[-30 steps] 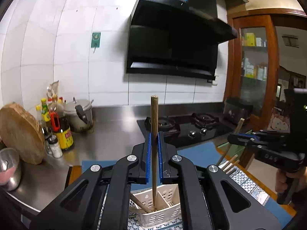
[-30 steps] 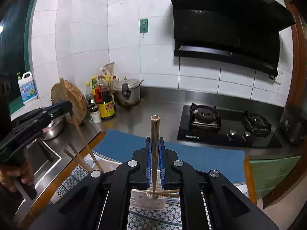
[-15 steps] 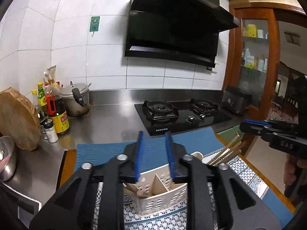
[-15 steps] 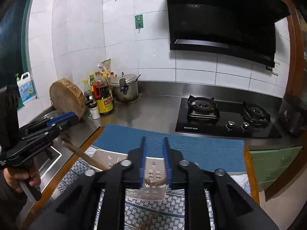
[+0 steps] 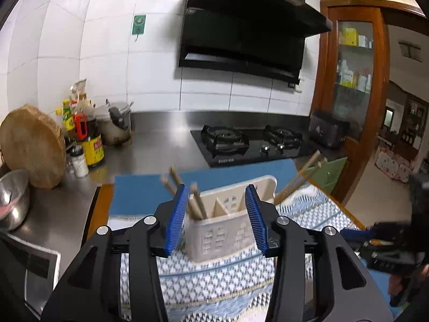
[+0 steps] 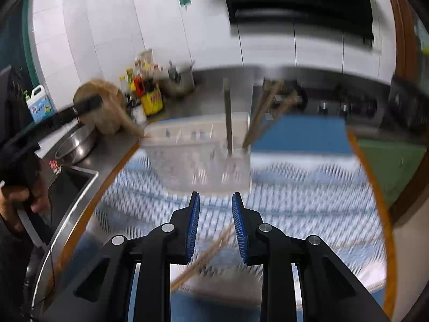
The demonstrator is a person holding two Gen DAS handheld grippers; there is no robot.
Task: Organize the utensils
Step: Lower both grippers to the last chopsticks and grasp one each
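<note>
The left gripper (image 5: 216, 216) has its blue-padded jaws spread wide and holds nothing — they frame the white plastic utensil caddy with cut-out windows (image 5: 224, 228), which stands on the blue-and-white patterned cloth (image 5: 214, 281). Several brown wooden chopsticks (image 5: 195, 201) lean in the caddy's left compartment, and more chopsticks (image 5: 297, 177) stick out at its right end. The right gripper (image 6: 215, 225) is also apart and empty, its jaws at a narrower gap, low over the cloth in a blurred view. Below it a loose wooden chopstick (image 6: 203, 260) lies on the cloth — near the pads, not touching them.
</note>
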